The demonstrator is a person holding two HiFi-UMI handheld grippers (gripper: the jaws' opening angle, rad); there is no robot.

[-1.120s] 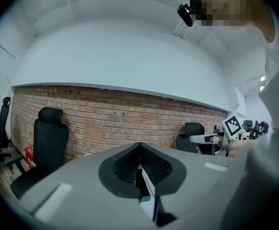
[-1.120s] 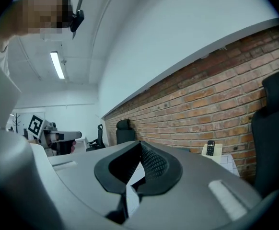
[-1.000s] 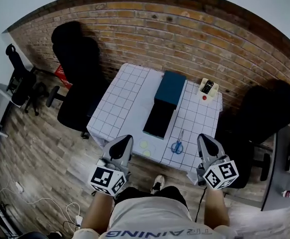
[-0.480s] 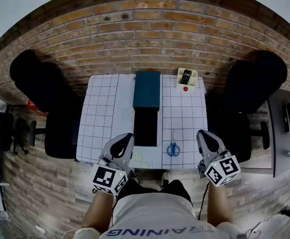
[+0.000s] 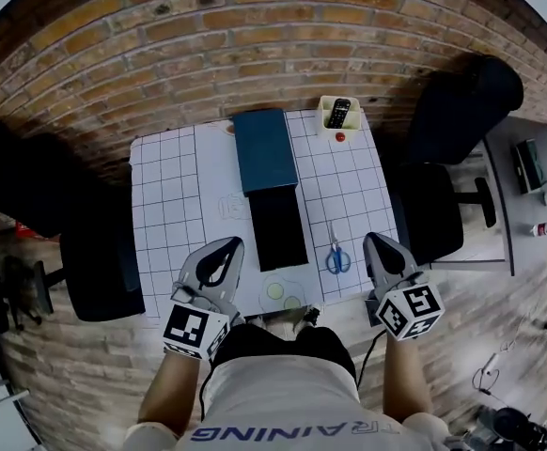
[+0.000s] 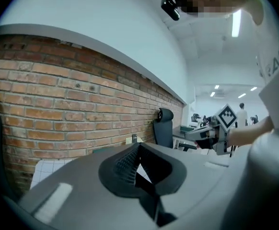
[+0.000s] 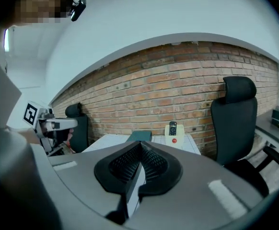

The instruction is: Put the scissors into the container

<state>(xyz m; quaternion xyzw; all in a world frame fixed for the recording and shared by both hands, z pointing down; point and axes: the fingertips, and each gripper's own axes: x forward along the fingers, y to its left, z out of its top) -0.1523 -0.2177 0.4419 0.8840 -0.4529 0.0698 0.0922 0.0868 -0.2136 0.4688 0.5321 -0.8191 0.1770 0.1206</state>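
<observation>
The scissors (image 5: 336,252), blue-handled, lie flat on the white gridded table (image 5: 165,205) near its front right. Left of them stands the container, a long black open box (image 5: 278,226), with a teal box (image 5: 264,150) behind it. My left gripper (image 5: 229,245) hovers at the table's front edge, left of the black box, shut and empty. My right gripper (image 5: 374,241) hangs just right of the scissors, off the table's front right corner, also shut and empty. In the right gripper view the teal box (image 7: 140,136) shows beyond the closed jaws.
A cream holder with a remote (image 5: 337,114) and a red button (image 5: 340,136) sit at the table's far right. Two pale discs (image 5: 274,291) lie at the front edge. Black office chairs (image 5: 457,111) flank the table, and a brick wall (image 5: 208,45) runs behind it.
The head view has swung, so the table now sits more centred and turned in the picture. Both grippers keep the same shut pose at the front edge. The scissors have not moved.
</observation>
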